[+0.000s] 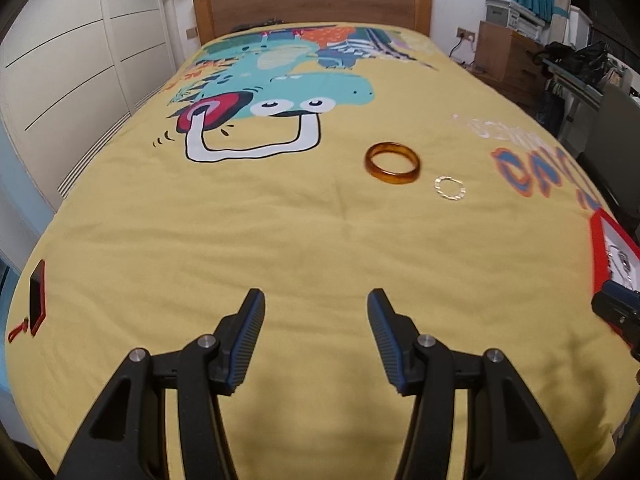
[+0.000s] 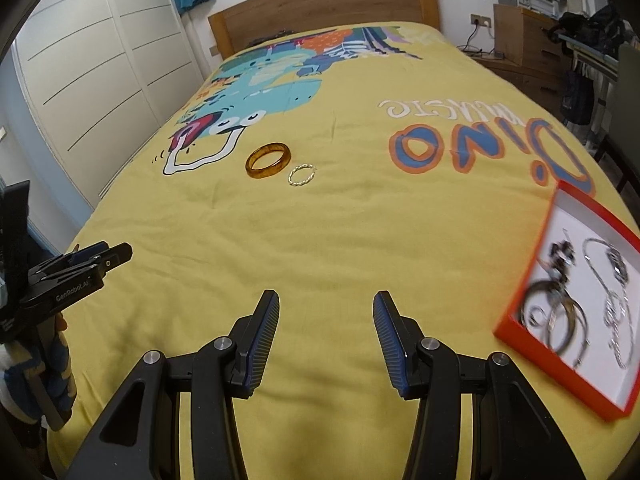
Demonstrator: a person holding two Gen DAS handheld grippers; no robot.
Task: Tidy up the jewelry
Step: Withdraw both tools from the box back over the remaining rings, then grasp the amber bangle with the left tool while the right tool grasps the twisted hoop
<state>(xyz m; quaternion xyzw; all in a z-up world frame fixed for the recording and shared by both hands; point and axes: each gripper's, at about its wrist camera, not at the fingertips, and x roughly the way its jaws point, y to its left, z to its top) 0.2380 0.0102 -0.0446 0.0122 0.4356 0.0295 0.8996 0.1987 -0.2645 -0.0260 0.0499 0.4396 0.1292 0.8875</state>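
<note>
Ahead of the left gripper (image 1: 316, 304) lay open yellow bedspread (image 1: 256, 248), nothing between its parted jaws and no obstacle up the middle. Further ahead and a little to its right sat the amber bangle (image 1: 392, 163), with the thin gold ring (image 1: 450, 188) just beside it. Hard on its right edge stood the red box (image 1: 597, 240). Far to its left, a red phone (image 1: 37, 296) lay at the bed's edge. The right gripper (image 2: 326, 306) had bare cloth ahead too; the box wall (image 2: 532, 256) blocked its right, the left gripper (image 2: 86, 258) hung off to its left.
</note>
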